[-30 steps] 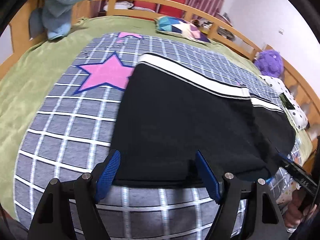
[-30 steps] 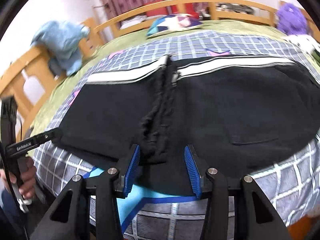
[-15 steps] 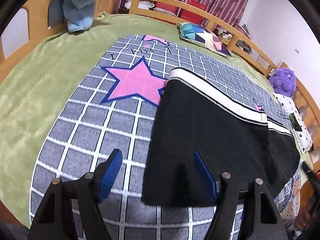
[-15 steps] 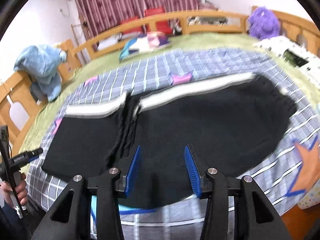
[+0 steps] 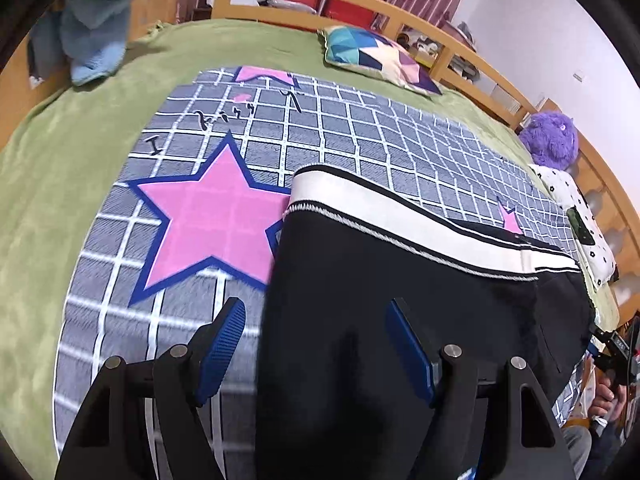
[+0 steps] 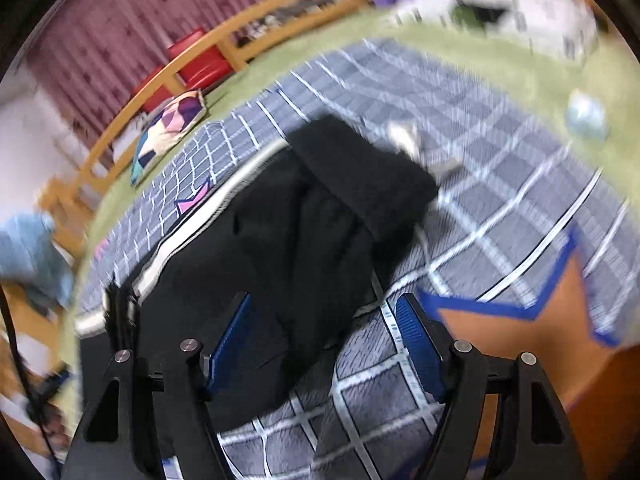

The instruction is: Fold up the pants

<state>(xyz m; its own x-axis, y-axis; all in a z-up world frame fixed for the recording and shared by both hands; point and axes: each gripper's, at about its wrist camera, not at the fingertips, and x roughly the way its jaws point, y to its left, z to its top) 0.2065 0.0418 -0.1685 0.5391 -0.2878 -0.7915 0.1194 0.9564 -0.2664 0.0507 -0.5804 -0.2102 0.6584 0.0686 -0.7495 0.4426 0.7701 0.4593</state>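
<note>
The black pants (image 5: 380, 300) with a white side stripe (image 5: 400, 220) lie spread on the grey checked blanket (image 5: 340, 128). My left gripper (image 5: 316, 344) is open and empty, low over the pants' left end, straddling its edge. In the blurred right wrist view, the pants (image 6: 280, 240) show their right end with a folded-back cuff (image 6: 360, 168). My right gripper (image 6: 324, 340) is open and empty over the pants' near right edge.
The blanket covers a green bed (image 5: 60, 184) with a wooden rail (image 5: 360, 0). A patterned cushion (image 5: 376, 56), a blue plush (image 5: 108, 12), a purple plush (image 5: 552, 140) and a dotted pillow (image 5: 580, 216) lie around the edges. An orange star (image 6: 540, 332) marks the blanket's near right.
My left gripper has swung left to the pants' left edge. My right gripper has swung right, fast, to the pants' right end. Both stay open.
</note>
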